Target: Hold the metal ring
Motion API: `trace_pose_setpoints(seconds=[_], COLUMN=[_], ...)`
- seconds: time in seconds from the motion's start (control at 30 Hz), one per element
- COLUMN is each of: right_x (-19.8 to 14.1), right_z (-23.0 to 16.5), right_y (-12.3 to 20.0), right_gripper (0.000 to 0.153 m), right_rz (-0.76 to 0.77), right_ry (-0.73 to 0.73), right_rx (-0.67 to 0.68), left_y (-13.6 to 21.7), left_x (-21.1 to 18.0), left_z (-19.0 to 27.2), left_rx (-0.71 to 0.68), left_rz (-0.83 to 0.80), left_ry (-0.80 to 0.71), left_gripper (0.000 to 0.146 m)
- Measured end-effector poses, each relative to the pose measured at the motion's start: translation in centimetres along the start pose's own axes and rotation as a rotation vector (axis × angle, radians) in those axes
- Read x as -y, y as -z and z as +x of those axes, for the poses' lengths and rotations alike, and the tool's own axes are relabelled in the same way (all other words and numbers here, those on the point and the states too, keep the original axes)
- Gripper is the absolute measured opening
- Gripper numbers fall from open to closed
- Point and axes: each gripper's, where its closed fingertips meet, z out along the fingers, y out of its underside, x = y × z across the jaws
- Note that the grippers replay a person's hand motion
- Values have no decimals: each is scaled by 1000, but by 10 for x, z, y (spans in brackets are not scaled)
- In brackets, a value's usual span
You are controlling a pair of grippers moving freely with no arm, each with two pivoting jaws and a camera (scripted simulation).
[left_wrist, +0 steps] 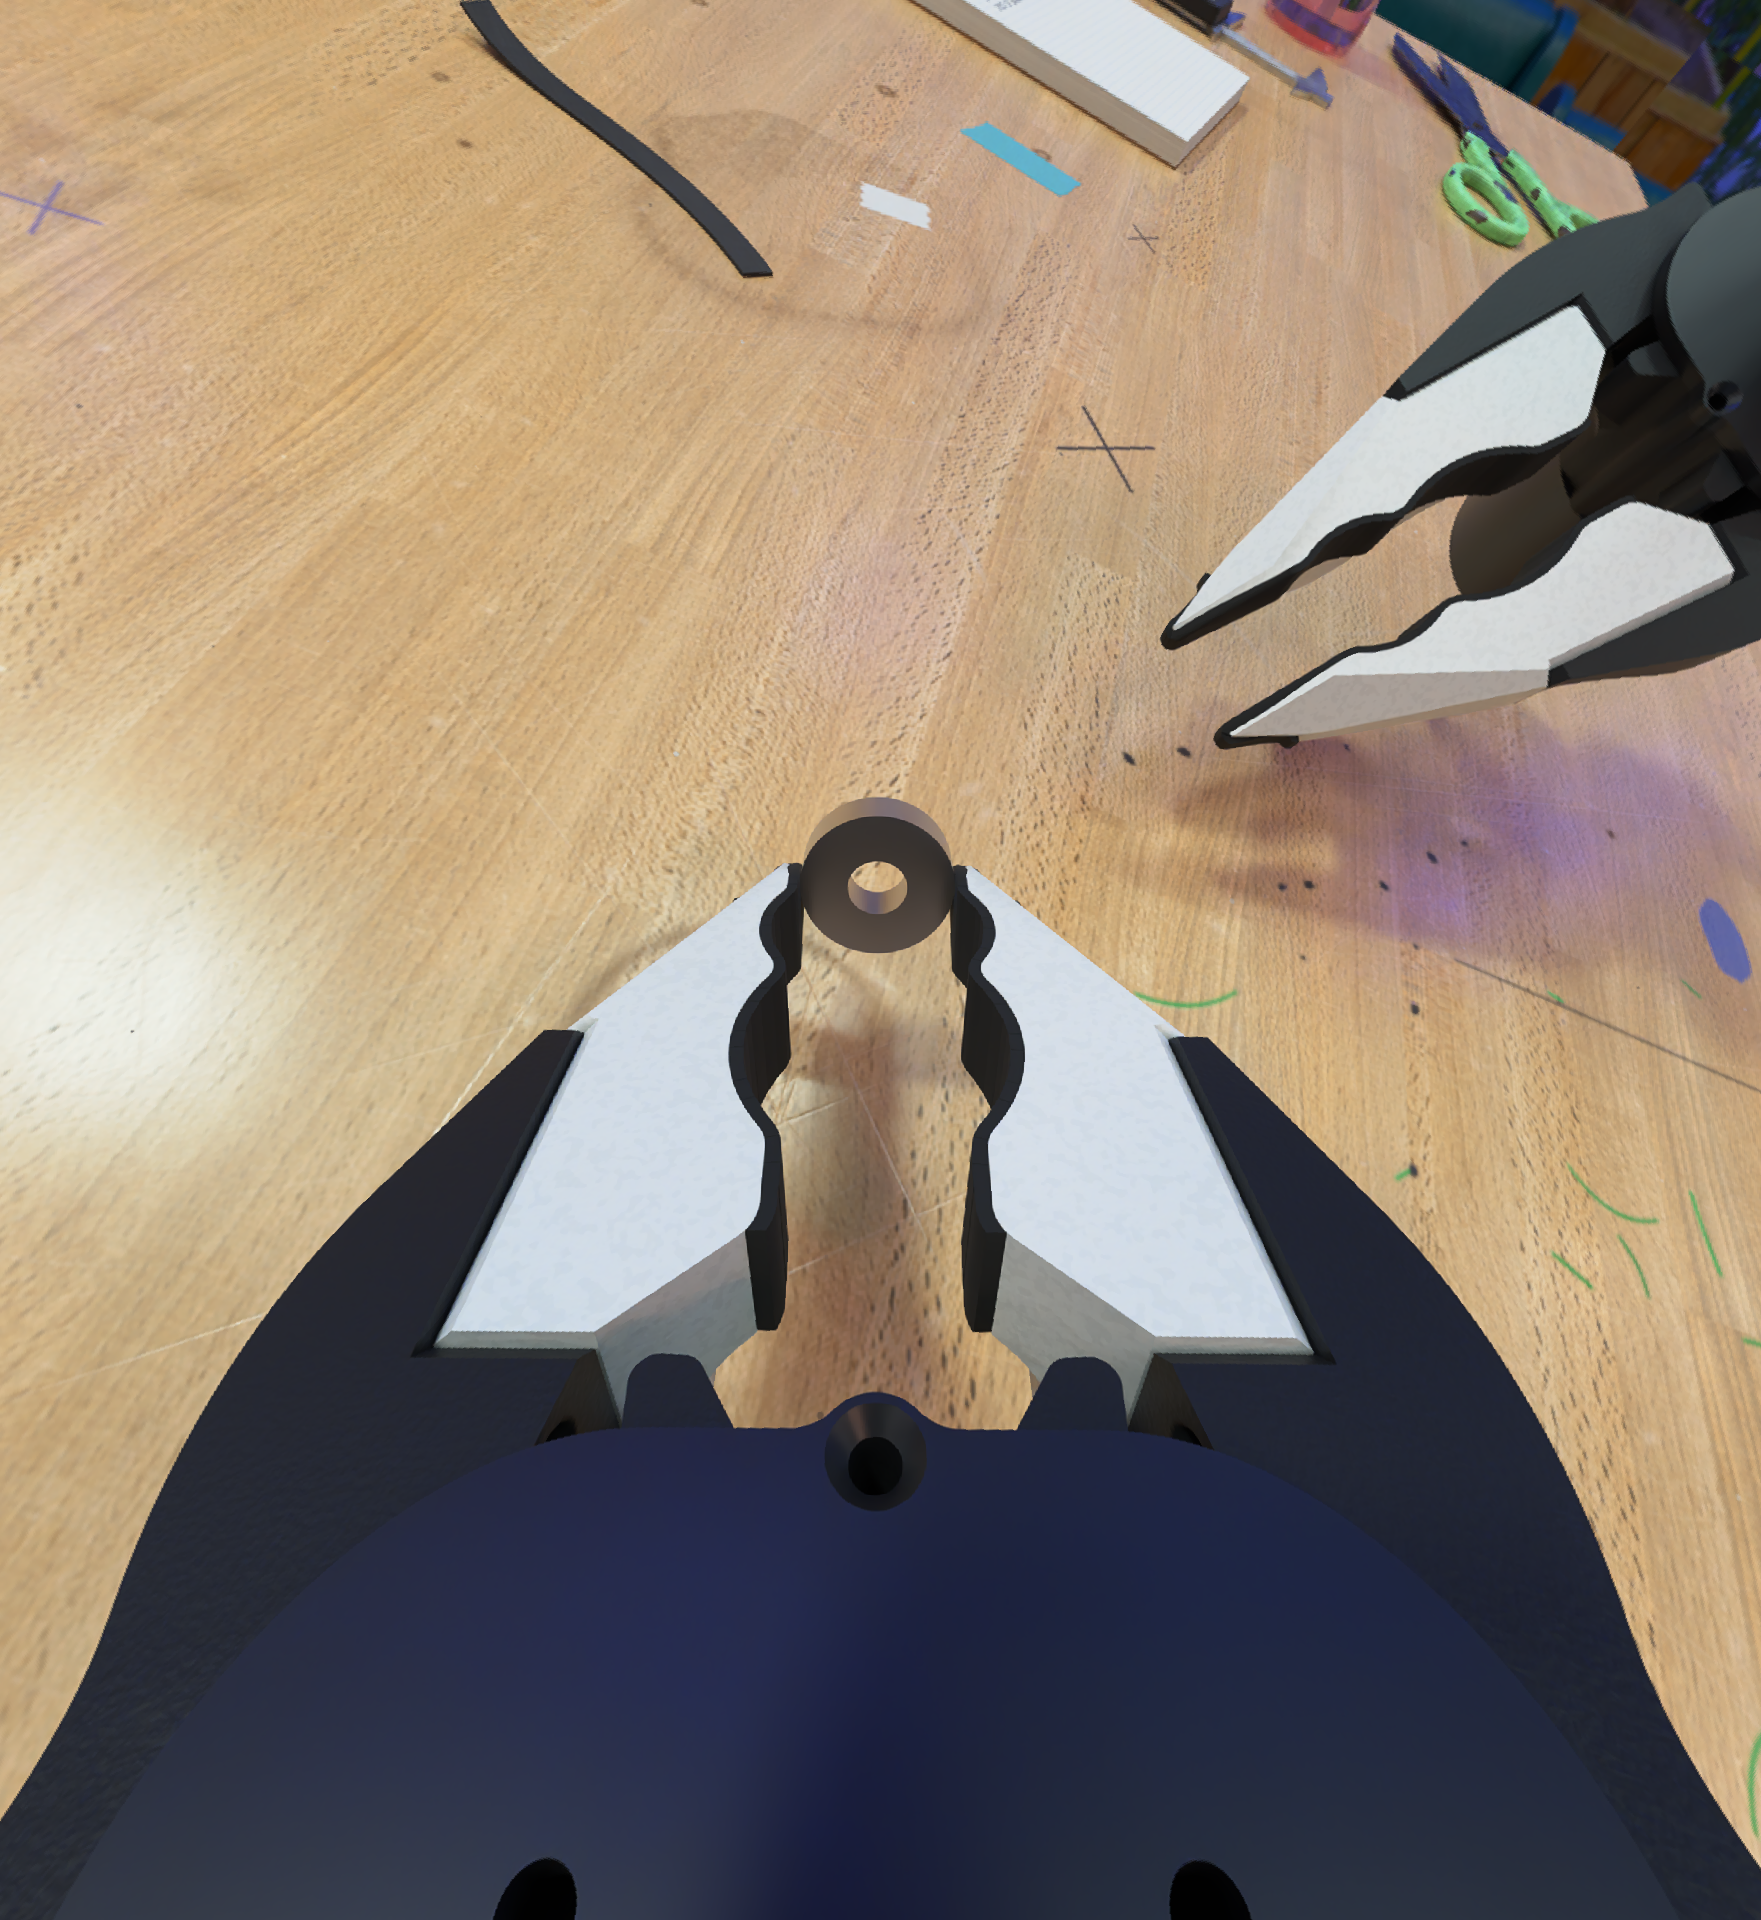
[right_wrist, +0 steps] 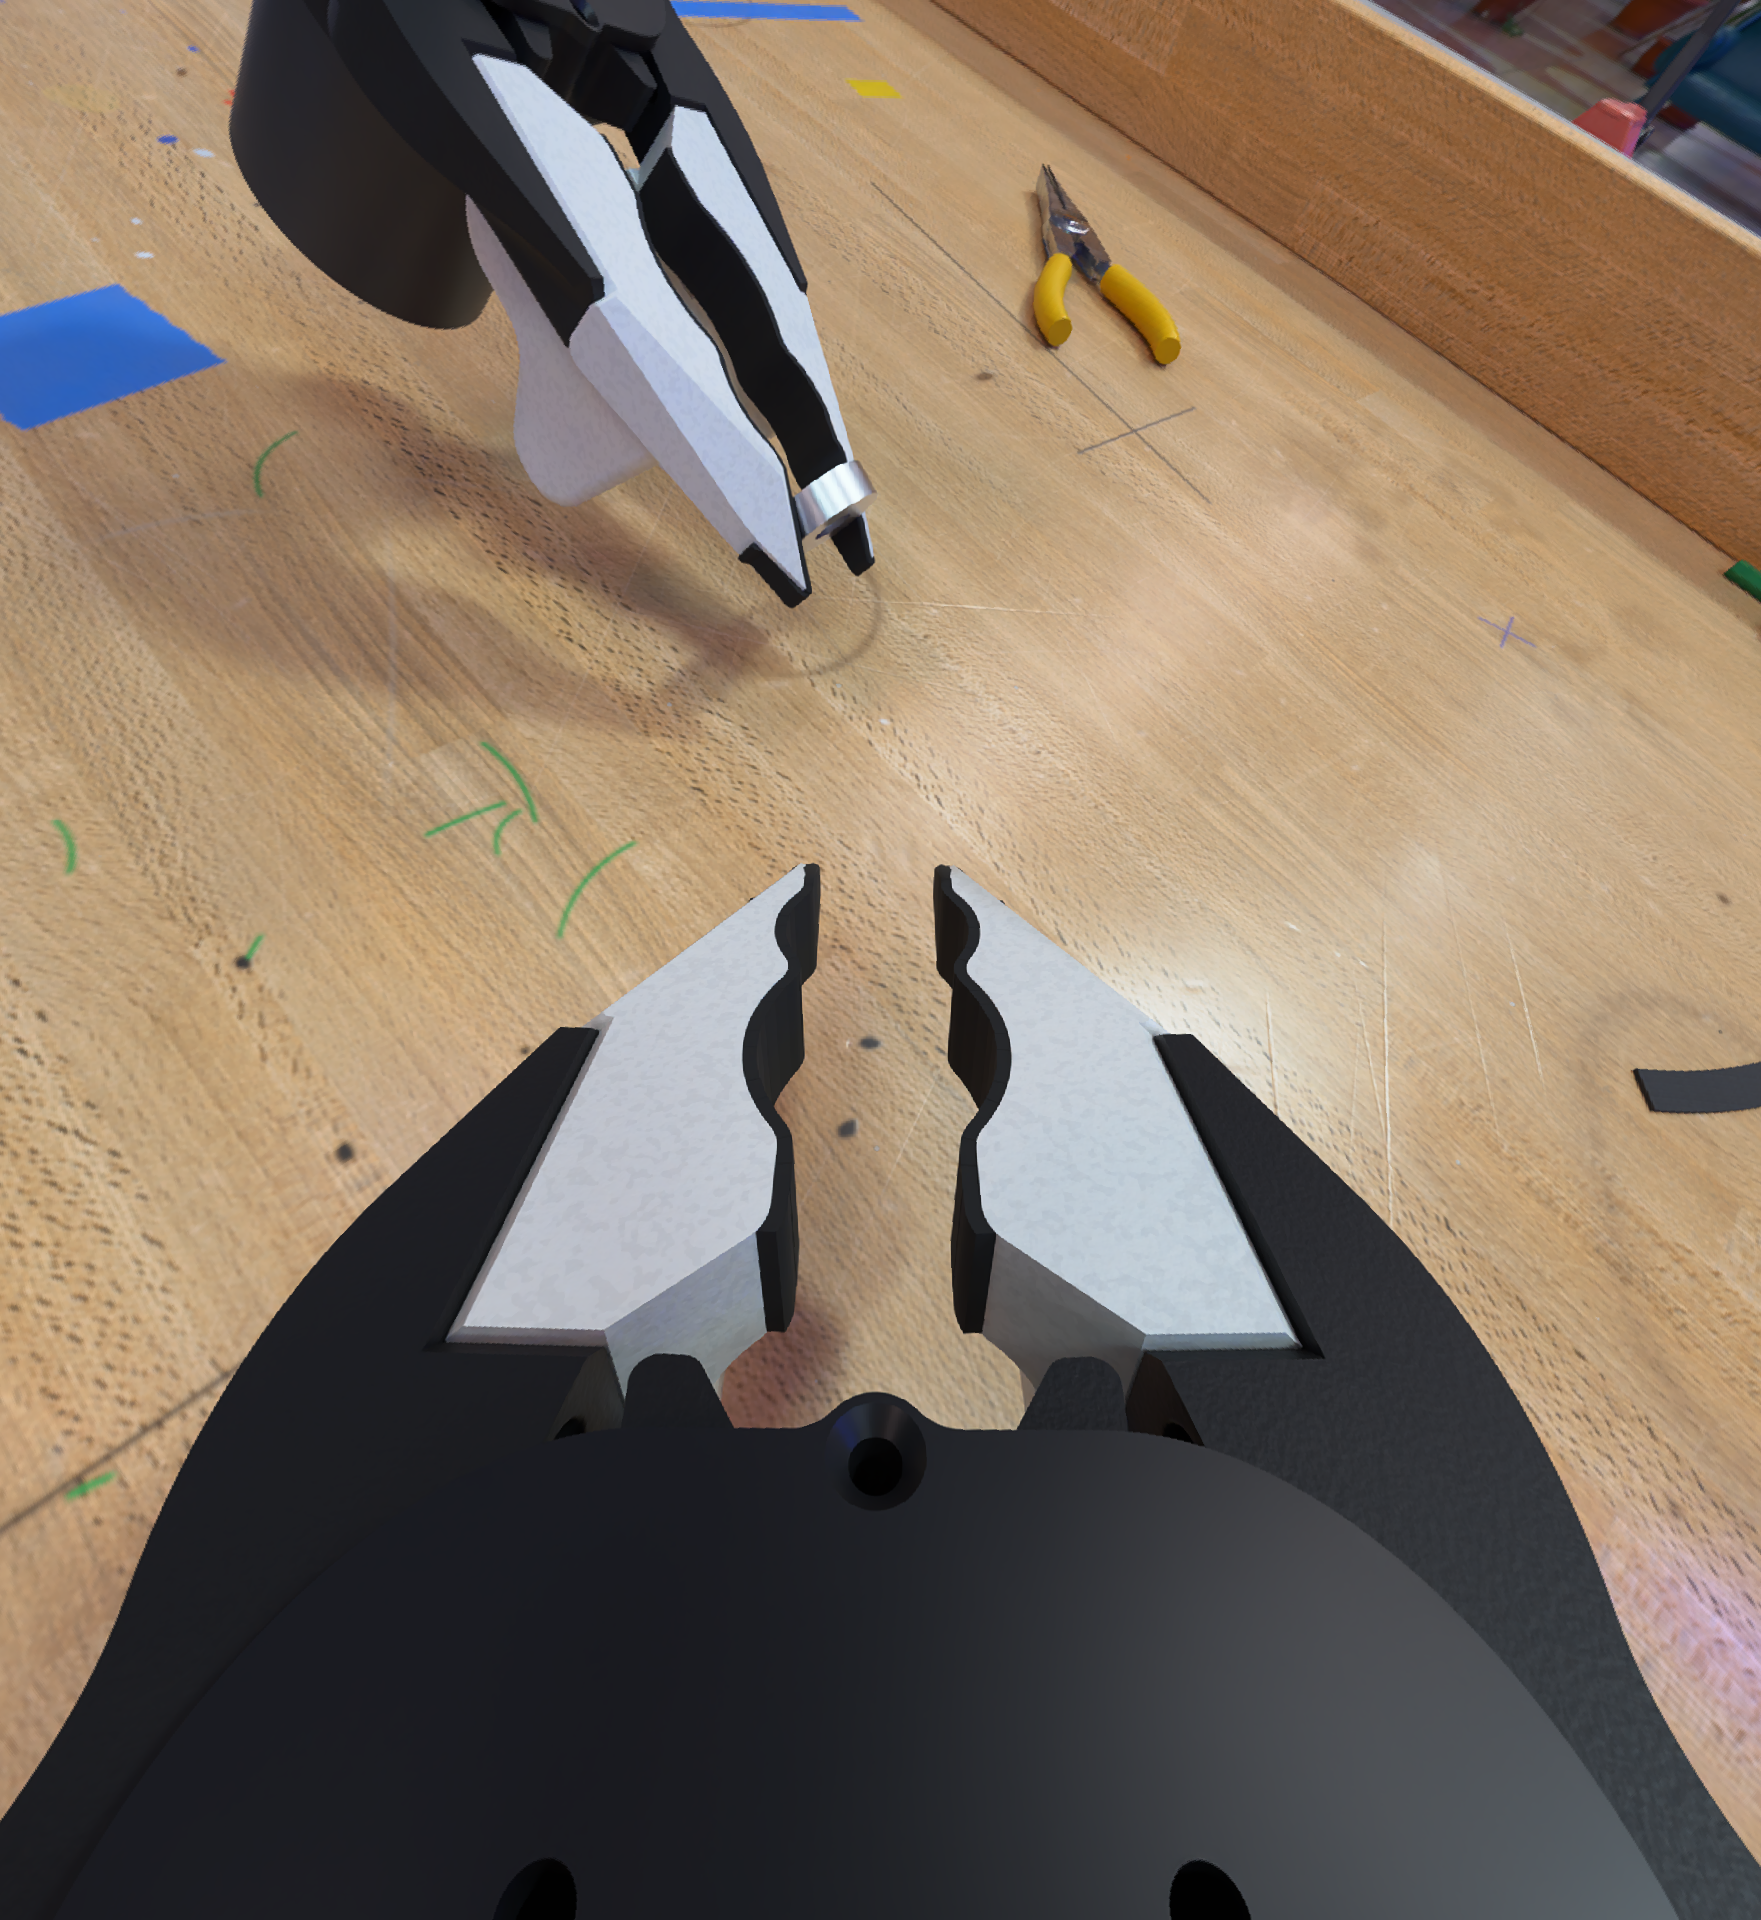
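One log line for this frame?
left gripper: shut on ring, off the table | right gripper: open, empty

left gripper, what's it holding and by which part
The metal ring, pinched by its outer rim between the left gripper's fingertips. The right gripper holds nothing.

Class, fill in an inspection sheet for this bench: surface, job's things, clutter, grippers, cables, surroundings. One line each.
Surface: wooden bench, scratched, with pen crosses, green scribbles and dark specks.
Job's things: metal ring pinched at the left gripper's tips, off the wood.
Clutter: pliers, scissors, black strip, white pad, blue tape.
Grippers: left shut on the ring; right gripper open, empty, apart from the ring.
Cables: nothing seen.
Surroundings: wooden rail along the bench edge; blurred coloured shapes beyond.
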Motion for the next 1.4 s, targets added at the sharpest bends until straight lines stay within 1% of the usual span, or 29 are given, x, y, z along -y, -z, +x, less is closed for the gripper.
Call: trace_pose_setpoints(seconds=[0.43,0.97,1.4], right_x=[-5,-8,-4], right_z=[-1,-2,-6], right_y=[-4,-8,-17], right_gripper=[22,22,22], right_rz=[-20,-33,-33], right_ry=[-4,-20,7], right_rx=[18,43,75], left_y=[2,4,9], left_x=[2,4,1], left_z=[-3,-3,1], left_rx=[-20,-33,-26], left_rz=[23,43,53], left_ry=[52,63,73], left_gripper=[28,28,28])
